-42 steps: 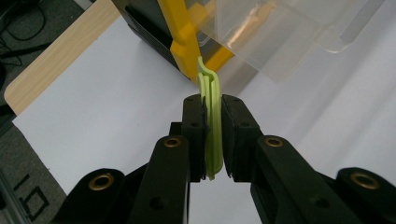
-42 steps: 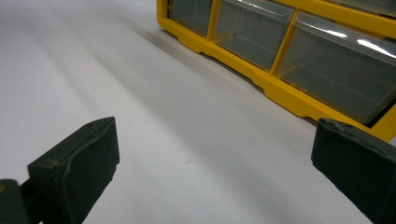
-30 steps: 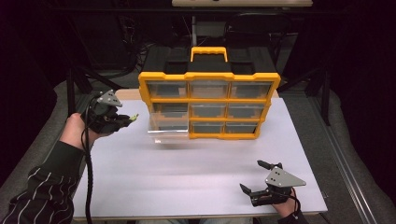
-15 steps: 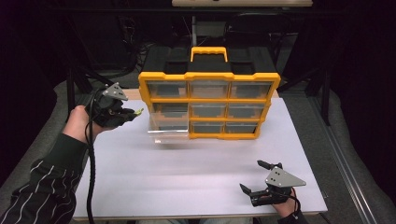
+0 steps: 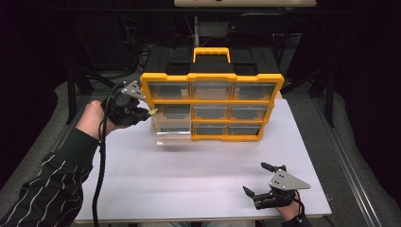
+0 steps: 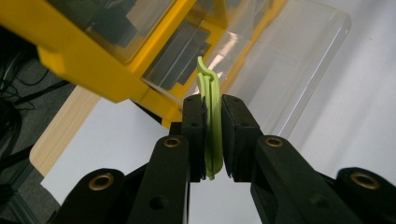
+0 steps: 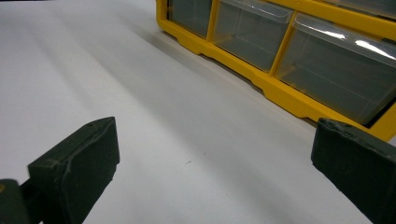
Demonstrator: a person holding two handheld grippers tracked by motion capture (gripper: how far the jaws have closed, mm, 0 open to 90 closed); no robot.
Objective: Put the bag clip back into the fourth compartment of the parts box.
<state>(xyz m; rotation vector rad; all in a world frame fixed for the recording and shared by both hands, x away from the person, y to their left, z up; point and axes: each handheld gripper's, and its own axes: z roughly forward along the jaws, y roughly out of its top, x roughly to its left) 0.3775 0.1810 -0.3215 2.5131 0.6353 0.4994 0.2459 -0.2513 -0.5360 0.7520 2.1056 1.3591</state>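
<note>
A yellow organizer (image 5: pixel 212 106) with several clear drawers stands upright at the back of the white table (image 5: pixel 189 175). Its bottom-left clear drawer (image 5: pixel 172 132) is pulled out toward the front. My left gripper (image 5: pixel 150 112) hovers by the organizer's left side, just above the open drawer, shut on a thin light-green plastic piece (image 6: pixel 211 122) that stands upright between the pads. In the left gripper view the open drawer (image 6: pixel 285 70) lies right behind the green piece. My right gripper (image 5: pixel 261 179) rests open near the table's front right edge, nothing between its jaws.
The organizer has a black top with a yellow carry handle (image 5: pixel 211 53). In the right gripper view the organizer's bottom row of drawers (image 7: pixel 289 42) lies ahead across bare white table (image 7: pixel 154 116). Dark frame and cables stand behind the table.
My left gripper has moved right and a little up with the green piece, from beside the organizer's left edge to over the open drawer. The right gripper has stayed put.
</note>
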